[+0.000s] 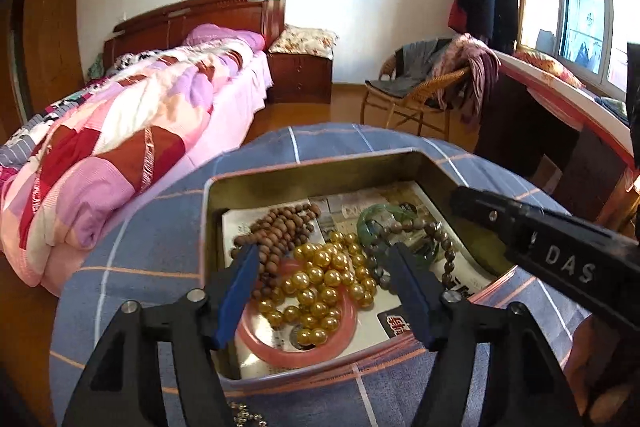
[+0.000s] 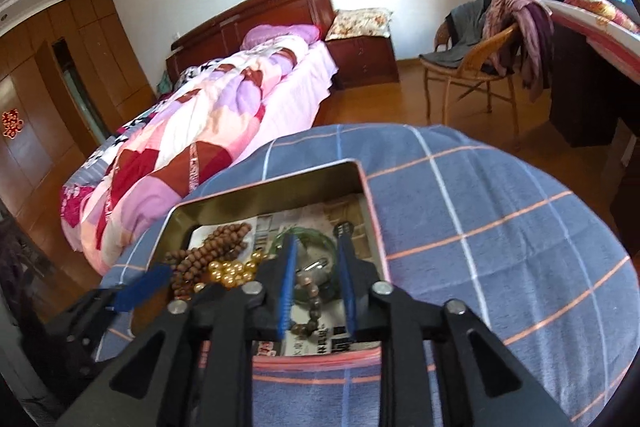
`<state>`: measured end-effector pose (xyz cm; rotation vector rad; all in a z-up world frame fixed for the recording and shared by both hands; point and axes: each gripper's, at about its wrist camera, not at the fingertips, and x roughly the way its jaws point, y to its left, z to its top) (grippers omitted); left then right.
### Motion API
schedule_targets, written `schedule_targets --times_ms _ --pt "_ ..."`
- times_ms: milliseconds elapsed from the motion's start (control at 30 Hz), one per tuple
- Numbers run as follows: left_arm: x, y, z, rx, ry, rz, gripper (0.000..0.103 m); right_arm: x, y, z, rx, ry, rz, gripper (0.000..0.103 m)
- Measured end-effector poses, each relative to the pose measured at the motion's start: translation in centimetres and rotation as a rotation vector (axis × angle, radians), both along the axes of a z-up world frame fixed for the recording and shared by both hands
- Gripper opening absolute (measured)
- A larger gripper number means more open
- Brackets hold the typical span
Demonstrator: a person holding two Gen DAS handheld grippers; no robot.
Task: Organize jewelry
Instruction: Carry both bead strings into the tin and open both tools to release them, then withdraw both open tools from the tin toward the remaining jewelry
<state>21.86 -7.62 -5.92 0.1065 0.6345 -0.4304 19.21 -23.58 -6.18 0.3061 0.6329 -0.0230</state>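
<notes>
Left wrist view: I see a bedroom, with the open tin of jewelry on a blue plaid cloth.

My left gripper hangs with fingers spread over the gold bead strand, brown bead strand and pink bangle on newspaper lining. My right gripper is parted, empty, over the green bangle. Behind: a bed with patchwork quilt, a wicker chair draped with clothes, wood flooring, a window.

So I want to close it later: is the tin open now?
Open: the tin has no lid on, and the gold beads inside show.
</notes>
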Motion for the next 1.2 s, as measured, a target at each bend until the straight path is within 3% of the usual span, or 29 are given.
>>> schedule_targets --times_ms 267,467,1200 --pt "-1.1 0.4 0.6 0.084 -0.009 0.04 0.068 -1.2 -0.7 -0.1 -0.012 0.025 -0.057 0.031" --pt "-3.3 1.1 0.7 0.106 -0.001 0.045 0.068 -3.3 0.0 -0.3 -0.075 0.05 -0.075 0.039" --pt "-9.3 3.8 0.1 0.114 0.054 0.095 0.068 -9.7 1.2 -1.4 -0.122 0.12 -0.068 0.04"
